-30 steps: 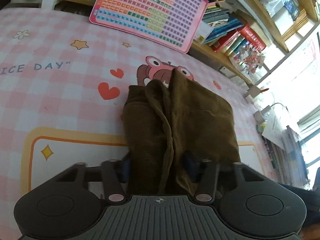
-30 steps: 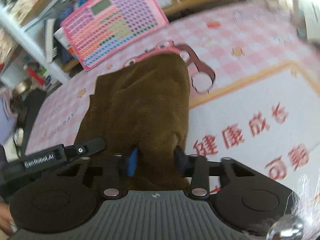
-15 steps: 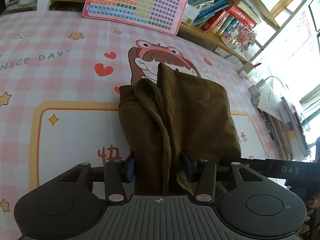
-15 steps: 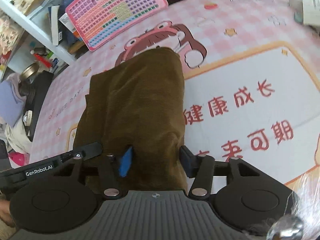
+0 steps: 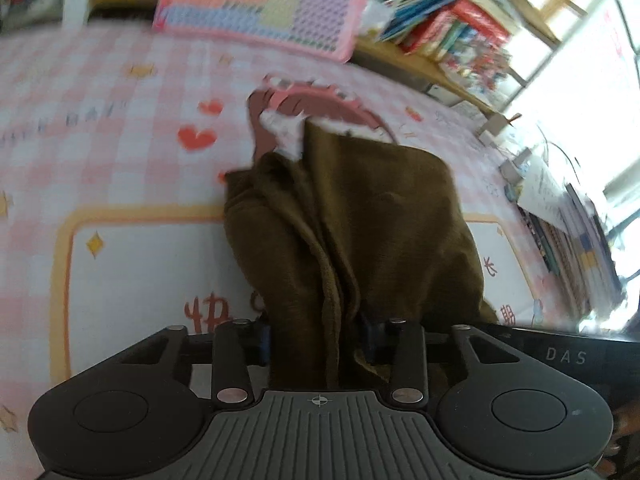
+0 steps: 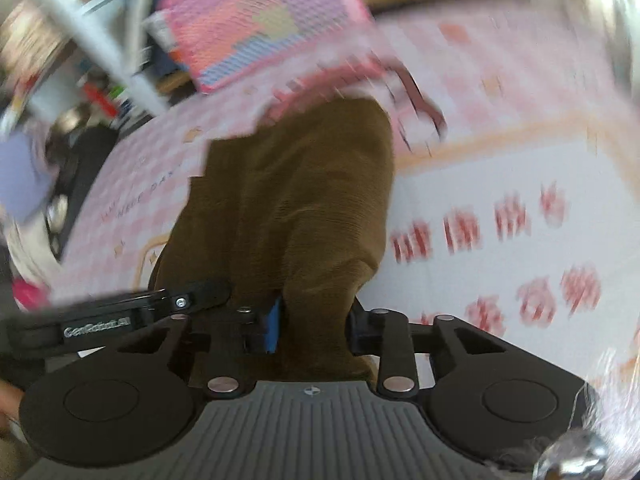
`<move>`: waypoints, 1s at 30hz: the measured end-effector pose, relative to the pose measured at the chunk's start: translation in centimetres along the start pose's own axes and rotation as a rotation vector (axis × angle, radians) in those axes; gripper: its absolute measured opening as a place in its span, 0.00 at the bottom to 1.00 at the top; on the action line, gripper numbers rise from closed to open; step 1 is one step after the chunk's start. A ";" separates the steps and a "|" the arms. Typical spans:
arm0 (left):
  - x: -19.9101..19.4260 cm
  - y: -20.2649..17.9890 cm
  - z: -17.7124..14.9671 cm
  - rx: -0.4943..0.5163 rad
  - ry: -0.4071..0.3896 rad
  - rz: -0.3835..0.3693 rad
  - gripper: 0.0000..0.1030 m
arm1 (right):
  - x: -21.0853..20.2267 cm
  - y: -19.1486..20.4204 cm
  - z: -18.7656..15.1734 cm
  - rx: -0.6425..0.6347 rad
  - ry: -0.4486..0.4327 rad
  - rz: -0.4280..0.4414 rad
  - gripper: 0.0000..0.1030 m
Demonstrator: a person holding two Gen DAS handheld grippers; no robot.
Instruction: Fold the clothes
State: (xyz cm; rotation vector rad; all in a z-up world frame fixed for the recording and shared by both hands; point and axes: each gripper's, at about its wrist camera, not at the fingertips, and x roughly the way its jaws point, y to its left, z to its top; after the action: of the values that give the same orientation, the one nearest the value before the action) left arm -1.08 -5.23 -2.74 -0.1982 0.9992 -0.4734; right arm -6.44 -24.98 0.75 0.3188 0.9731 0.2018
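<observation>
While both cameras are smeared with blur, each shows its own grip plainly enough:

Left gripper (image 5: 316, 336): its jaws have just been closing, and they are clamped on a bunched edge of the brown garment (image 5: 360, 232), cloth filling the gap between the fingers.

Right gripper (image 6: 312, 328): its jaws have likewise just been closing; they pinch a thick fold of the same garment (image 6: 304, 200), a blue pad (image 6: 273, 330) pressed against the cloth on its left side.

Garment: it runs forward from each gripper's fingers and ends over the cartoon figure printed on the pink checked sheet (image 5: 100, 92).

Left view only: rumpled ridges and a deep crease along the left part of the cloth, red hearts (image 5: 196, 138) ahead and left of the gripper, a row of books (image 5: 432, 28) far ahead to the right, and the dark arm of the other tool (marked with pale letters) at the right edge (image 5: 568, 356).

Right view only: the smoother, rounded side of the cloth, large red characters (image 6: 476, 232) on the white panel right of the gripper, and the other tool's lettered arm (image 6: 100, 326) just left of the fingers.

Both views: a pink board of coloured squares (image 5: 264, 0) well ahead, beyond the sheet.
</observation>
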 end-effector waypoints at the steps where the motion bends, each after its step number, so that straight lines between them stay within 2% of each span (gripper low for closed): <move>1: -0.1 -0.3 0.0 0.017 -0.004 0.006 0.36 | -0.4 0.8 0.0 -0.055 -0.023 -0.019 0.27; 3: 0.2 0.2 -0.1 -0.011 0.018 -0.006 0.36 | -0.2 0.9 -0.1 -0.069 -0.014 -0.031 0.28; 4: 0.4 0.7 -0.2 -0.038 0.031 -0.014 0.40 | 0.3 0.5 -0.1 -0.045 0.012 -0.031 0.29; 6: 0.8 1.6 -0.3 -0.093 0.050 -0.034 0.45 | 1.0 -0.7 -0.3 0.022 0.047 -0.026 0.41; 11: 1.2 2.2 -0.5 -0.141 0.043 -0.064 0.49 | 2.0 -2.6 -0.6 0.142 0.078 0.023 0.47; 13: 1.4 1.8 -0.5 -0.126 0.036 -0.057 0.47 | 2.2 -2.6 -0.7 0.150 0.080 0.034 0.44; 15: 1.3 1.5 -0.6 -0.112 0.028 -0.048 0.42 | 1.8 -2.1 -0.8 0.120 0.064 0.032 0.33; 18: 0.5 1.1 -0.8 -0.107 0.001 -0.046 0.36 | 0.8 -1.0 -0.8 0.055 0.024 0.023 0.29; 22: -0.6 -0.1 -1.0 -0.085 -0.039 -0.038 0.35 | -1.0 -0.2 -0.6 -0.042 -0.045 0.016 0.28; 30: -2.4 -3.0 -1.5 -0.091 -0.112 0.018 0.35 | -3.0 -1.4 -0.1 -0.133 -0.079 0.077 0.28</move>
State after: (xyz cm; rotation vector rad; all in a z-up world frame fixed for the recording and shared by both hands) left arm -4.30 -6.71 -0.62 -0.2937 0.9129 -0.3960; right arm -8.12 -27.22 2.54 0.2409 0.8656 0.3206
